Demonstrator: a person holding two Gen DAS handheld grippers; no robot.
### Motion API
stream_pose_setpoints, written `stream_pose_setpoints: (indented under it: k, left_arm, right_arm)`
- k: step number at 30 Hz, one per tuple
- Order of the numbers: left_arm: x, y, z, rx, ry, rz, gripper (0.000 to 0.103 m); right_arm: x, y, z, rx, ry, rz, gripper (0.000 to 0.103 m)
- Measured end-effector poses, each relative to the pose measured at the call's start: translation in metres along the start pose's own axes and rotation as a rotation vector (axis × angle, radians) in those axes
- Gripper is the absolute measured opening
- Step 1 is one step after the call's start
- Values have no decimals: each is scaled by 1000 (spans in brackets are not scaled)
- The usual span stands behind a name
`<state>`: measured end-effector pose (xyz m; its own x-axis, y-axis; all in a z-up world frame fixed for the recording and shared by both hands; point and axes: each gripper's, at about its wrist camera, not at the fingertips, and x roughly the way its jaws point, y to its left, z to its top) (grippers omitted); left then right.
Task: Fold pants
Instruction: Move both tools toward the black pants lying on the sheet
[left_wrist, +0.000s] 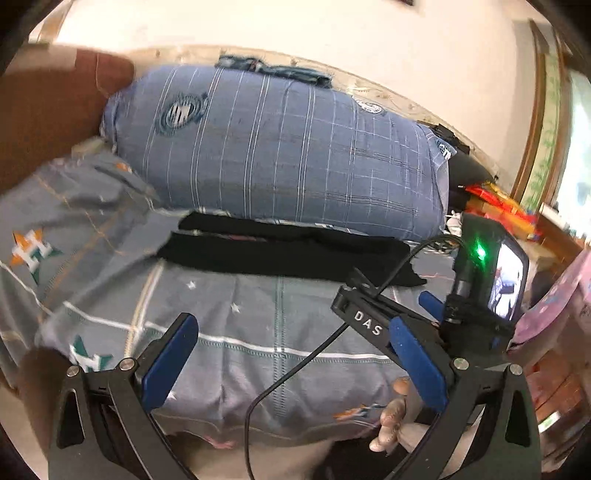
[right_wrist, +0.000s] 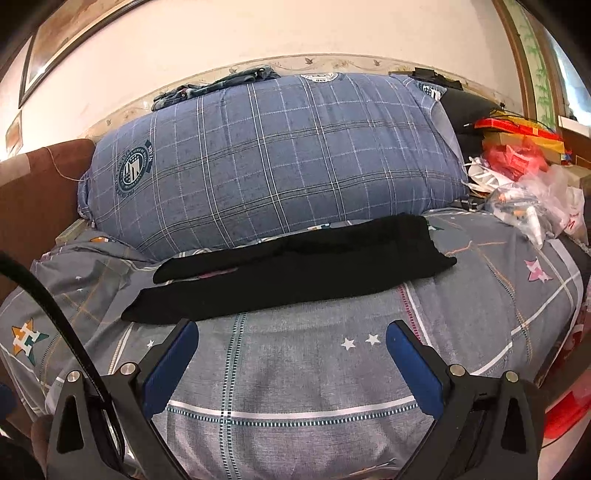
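The pants (right_wrist: 295, 269) lie spread lengthwise on the bed (right_wrist: 295, 369), a long black strip just in front of the pillow (right_wrist: 266, 155), with the two legs slightly parted at the left end and the wider end at the right. They look laid flat but not yet folded, so the task seems to be at its start.

Both tools are held back from the pants, over the near part of the bed. The left tool (left_wrist: 295, 358) has its fingers spread and holds nothing; the right tool (right_wrist: 291, 365) is likewise spread and empty.

Risks, as I judge them: the black cloth is thin and lies flat on a patterned bedsheet, so a pinch could take up the sheet along with the pants, or catch only the upper leg and leave the lower one behind. The far edge of the pants lies just beside the pillow, which may crowd a tool reaching there. The cable (left_wrist: 295, 369) hanging between the tools could drag over the cloth and rumple it.

Right of the pillow, at the bed's edge, are clear plastic bags (right_wrist: 535, 206) with small items inside that I cannot identify, and red packets (right_wrist: 513, 155) behind them.
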<state>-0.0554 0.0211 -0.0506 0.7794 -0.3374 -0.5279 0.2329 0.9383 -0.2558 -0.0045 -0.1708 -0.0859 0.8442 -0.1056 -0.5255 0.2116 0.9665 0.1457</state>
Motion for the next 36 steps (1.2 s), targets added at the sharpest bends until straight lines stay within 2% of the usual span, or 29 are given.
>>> stream_pose_setpoints:
  k: [3, 5, 9, 12, 15, 19, 22, 26, 31, 36]
  left_arm:
    - [3, 8, 4, -15, -2, 101, 103]
    - [1, 16, 14, 9, -26, 163, 103]
    - [-16, 35, 27, 25, -123, 306, 103]
    - [-26, 41, 30, 42, -164, 365, 103]
    - [-27, 43, 30, 54, -168, 382, 103]
    - [-20, 45, 28, 68, -132, 376, 103]
    - [-16, 45, 25, 63, -107, 372, 103]
    - [-10, 55, 24, 26, -74, 355, 103]
    - [3, 70, 21, -19, -18, 370, 103]
    - [0, 70, 19, -13, -27, 380, 103]
  right_arm:
    - [3, -2, -1, 6, 14, -4, 103]
    - [7, -4, -2, 12, 28, -3, 103]
    - [12, -6, -5, 11, 44, 12, 103]
    - [12, -1, -8, -6, 43, 22, 103]
    - [9, 7, -10, -52, 21, 36, 103]
    - [1, 20, -13, -124, -24, 66, 103]
    - [0, 26, -15, -147, -25, 78, 103]
    - [9, 24, -17, -130, 26, 77, 103]
    - [22, 20, -21, -115, 84, 64, 103]
    - [24, 23, -25, -127, 108, 81, 103]
